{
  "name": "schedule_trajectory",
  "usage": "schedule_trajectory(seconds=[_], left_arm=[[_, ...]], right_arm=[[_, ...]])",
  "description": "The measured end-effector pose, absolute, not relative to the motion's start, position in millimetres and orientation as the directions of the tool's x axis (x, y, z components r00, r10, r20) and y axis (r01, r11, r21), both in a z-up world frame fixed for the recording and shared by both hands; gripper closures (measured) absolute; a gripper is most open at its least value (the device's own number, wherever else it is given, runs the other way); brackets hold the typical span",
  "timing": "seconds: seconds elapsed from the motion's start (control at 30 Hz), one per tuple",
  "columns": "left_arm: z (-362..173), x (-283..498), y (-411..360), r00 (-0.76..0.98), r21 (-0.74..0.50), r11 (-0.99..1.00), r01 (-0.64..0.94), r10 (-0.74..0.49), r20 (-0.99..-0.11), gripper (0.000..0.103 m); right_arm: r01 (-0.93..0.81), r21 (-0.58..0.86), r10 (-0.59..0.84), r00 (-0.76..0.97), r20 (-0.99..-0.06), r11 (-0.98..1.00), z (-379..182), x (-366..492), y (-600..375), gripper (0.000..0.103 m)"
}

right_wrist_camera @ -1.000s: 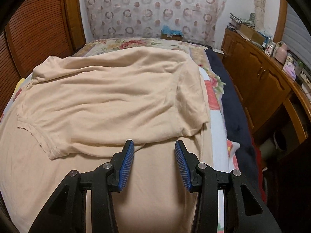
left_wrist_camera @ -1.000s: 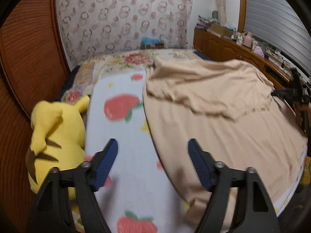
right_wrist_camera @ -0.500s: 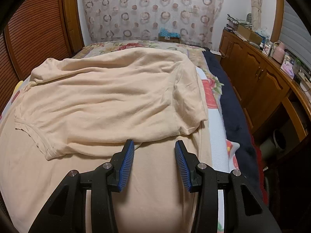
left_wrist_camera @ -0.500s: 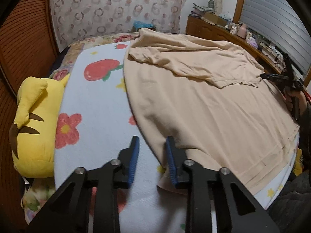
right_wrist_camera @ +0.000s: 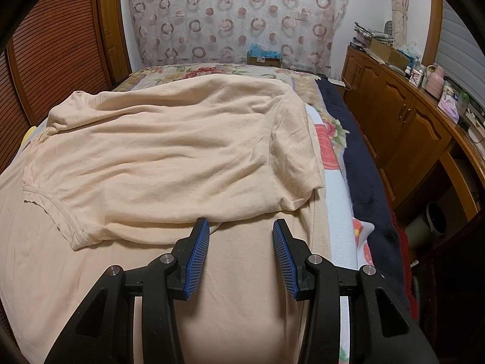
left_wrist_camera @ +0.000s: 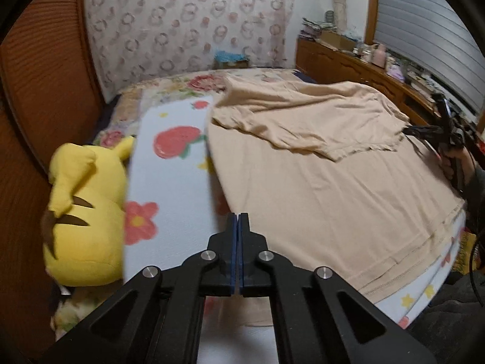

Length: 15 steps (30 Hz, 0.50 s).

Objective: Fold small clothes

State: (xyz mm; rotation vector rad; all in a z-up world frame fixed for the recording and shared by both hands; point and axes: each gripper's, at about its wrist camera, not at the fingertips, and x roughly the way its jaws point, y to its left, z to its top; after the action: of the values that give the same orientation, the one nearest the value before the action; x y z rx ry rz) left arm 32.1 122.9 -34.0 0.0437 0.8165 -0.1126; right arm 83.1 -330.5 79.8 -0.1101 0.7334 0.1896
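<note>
Beige shirt [right_wrist_camera: 169, 163]: spread across the bed, top half folded down over the lower half, collar to the left in the right wrist view.
Bed cover [left_wrist_camera: 178, 188]: white fleece printed with strawberries and flowers, under the shirt.
Left gripper [left_wrist_camera: 238, 221]: jaws pressed fully together at the shirt's left side edge; whether cloth is pinched between them cannot be told.
Right gripper [right_wrist_camera: 241, 230]: jaws partly apart, nothing between them, poised just above the folded edge of the shirt.
Yellow plush toy [left_wrist_camera: 81, 212]: lying against the bed cover's left edge.
Wooden cabinets [right_wrist_camera: 403, 121]: along the right wall, cluttered on top.
</note>
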Motion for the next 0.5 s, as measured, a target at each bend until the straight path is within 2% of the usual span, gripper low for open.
schedule_trajectory(seconds=[0.1, 0.17, 0.23, 0.33, 0.5], left_arm=[[-29.2, 37.3, 129.0, 0.677, -0.005, 0.996, 0.089, -0.064, -0.733, 0.099], [-28.8, 42.5, 129.8, 0.674, -0.014, 0.996, 0.09, -0.071, -0.736, 0.087], [-28.2, 48.9, 128.2, 0.684, -0.013, 0.996, 0.093, -0.074, -0.726, 0.058], [-27.3, 62.0, 122.7, 0.69, -0.042, 0.993, 0.109, -0.106, -0.716, 0.048], [-25.6, 93.7, 107.9, 0.701, -0.06, 0.991, 0.119, -0.126, -0.702, 0.044]], right_arm=[[-0.21, -0.034, 0.133, 0.727, -0.674, 0.977, 78.9, 83.5, -329.6, 0.057], [-0.211, -0.033, 0.134, 0.727, -0.674, 0.977, 79.2, 83.2, -330.6, 0.057], [-0.213, -0.034, 0.135, 0.727, -0.673, 0.977, 79.2, 83.0, -330.8, 0.057], [-0.214, -0.034, 0.136, 0.727, -0.673, 0.976, 78.9, 83.2, -330.5, 0.057], [-0.215, -0.035, 0.136, 0.727, -0.672, 0.976, 78.2, 83.1, -330.5, 0.057]])
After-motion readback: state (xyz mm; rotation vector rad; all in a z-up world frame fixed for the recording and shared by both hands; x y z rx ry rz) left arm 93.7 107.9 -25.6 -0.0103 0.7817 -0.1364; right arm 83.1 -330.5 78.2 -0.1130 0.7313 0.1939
